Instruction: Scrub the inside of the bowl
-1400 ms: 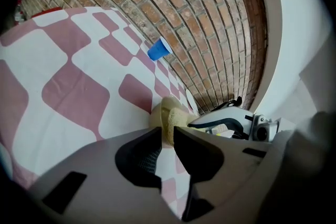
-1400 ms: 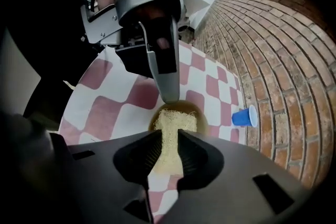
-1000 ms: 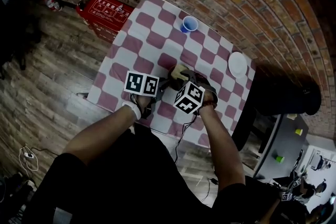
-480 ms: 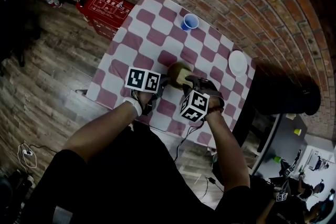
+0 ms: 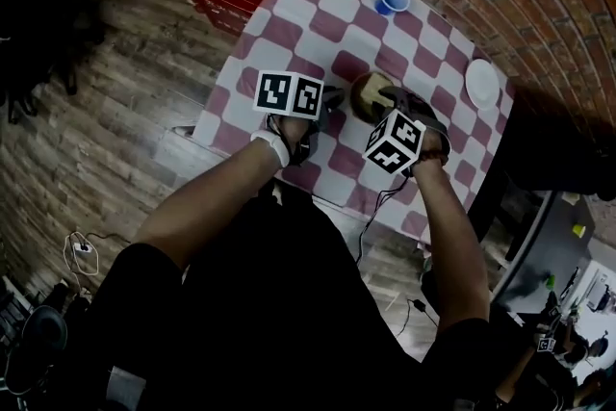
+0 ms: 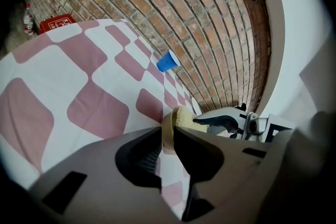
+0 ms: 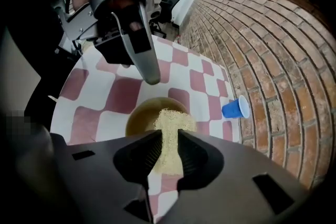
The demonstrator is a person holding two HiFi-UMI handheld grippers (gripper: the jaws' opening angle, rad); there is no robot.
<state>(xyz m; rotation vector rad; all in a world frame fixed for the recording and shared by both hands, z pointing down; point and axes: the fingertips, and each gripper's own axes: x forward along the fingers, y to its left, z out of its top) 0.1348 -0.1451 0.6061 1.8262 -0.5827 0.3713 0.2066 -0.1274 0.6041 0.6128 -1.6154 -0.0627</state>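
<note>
Pinched the bowl (image 7: 139, 115) at 9 o'clock with left tool (image 6: 169, 131), probably to steady it; squeezed sponge (image 7: 170, 120) in right tool (image 7: 169, 149) at 3 o'clock, ready for scrubbing.

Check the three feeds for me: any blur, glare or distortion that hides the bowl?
Head view: dim, heavily bowed at the edges, the bowl small and partly hidden. Left gripper view: bricks curve, white wall at right washed out, the bowl's rim crisp. Right gripper view: sharp and evenly lit on the sponge; dark corners, a mosaic patch at left.
</note>
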